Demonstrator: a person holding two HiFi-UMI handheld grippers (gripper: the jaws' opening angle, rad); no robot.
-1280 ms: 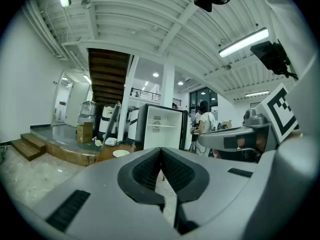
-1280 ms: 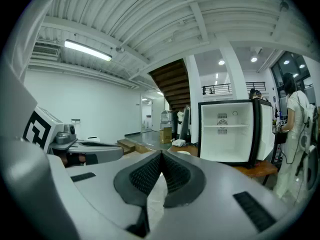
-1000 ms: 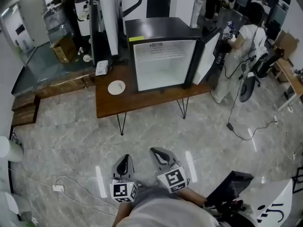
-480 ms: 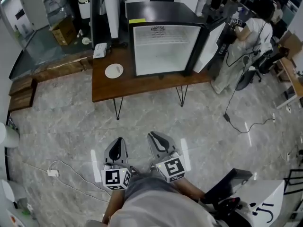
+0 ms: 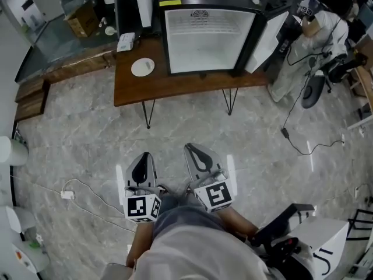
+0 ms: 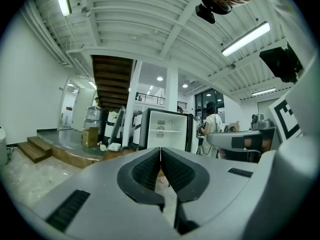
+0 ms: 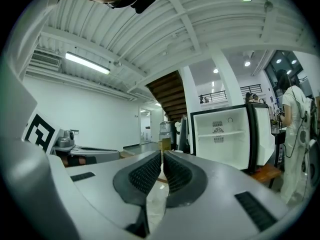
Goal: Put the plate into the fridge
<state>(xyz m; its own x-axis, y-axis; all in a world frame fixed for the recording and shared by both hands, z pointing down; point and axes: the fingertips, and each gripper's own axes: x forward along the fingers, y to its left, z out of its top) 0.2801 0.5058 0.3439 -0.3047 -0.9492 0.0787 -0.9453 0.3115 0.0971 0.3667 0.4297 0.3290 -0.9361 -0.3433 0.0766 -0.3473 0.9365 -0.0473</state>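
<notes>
The small round white plate (image 5: pixel 143 67) sits on the brown wooden table (image 5: pixel 175 88), just left of the open black fridge (image 5: pixel 207 37). It is well ahead of the left gripper (image 5: pixel 140 167), which is nearer than the right gripper (image 5: pixel 201 158). The jaws of both are together and empty.

The left claw (image 5: pixel 141 163) and right claw (image 5: pixel 197 155) hang side by side over the marbled floor (image 5: pixel 70 139), jaws drawn together, well apart from the wooden counter (image 5: pixel 175 86). On the counter a white plate (image 5: pixel 143 67) lies just left of a mini fridge (image 5: pixel 207 39), whose door (image 5: pixel 266 35) stands open to the right. A white cable (image 5: pixel 68 195) lies on the floor left of the claws.
</notes>
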